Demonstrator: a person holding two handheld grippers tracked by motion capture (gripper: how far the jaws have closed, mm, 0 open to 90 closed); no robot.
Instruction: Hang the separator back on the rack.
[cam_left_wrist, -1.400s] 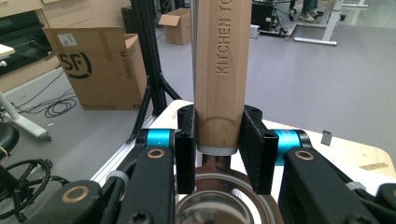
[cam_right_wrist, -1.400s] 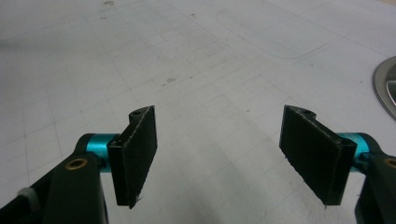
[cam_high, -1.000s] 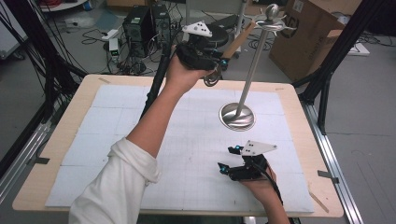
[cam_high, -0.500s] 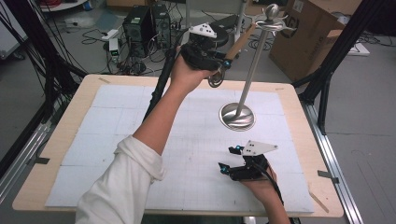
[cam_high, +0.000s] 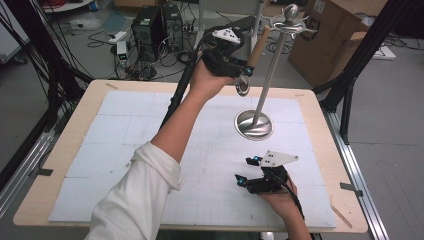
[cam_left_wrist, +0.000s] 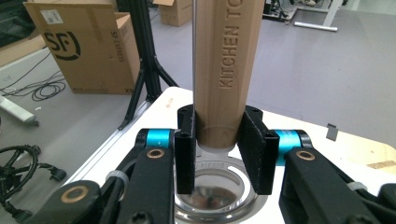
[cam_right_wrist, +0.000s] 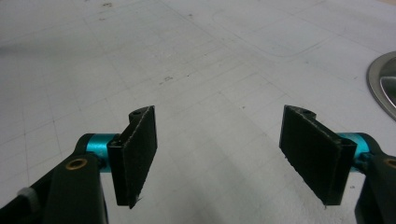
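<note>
The right claw (cam_right_wrist: 219, 154) is seen with its two black jaws spread wide apart, nothing gripped between them, hanging low over the white gridded counter (cam_right_wrist: 187, 70). A curved bit of a shiny metal base (cam_right_wrist: 384, 84) is caught at the right edge.

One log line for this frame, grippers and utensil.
left gripper: shut on wooden-handled utensil, raised beside stand | right gripper: open, empty, low over mat

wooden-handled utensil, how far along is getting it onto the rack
Done: the left gripper is shut on the wooden-handled utensil and has it lifted beside the metal hanging stand. In hand: bringing it near the top hooks. Left: hooking it on and letting go. The right gripper rests open on the table.
</note>
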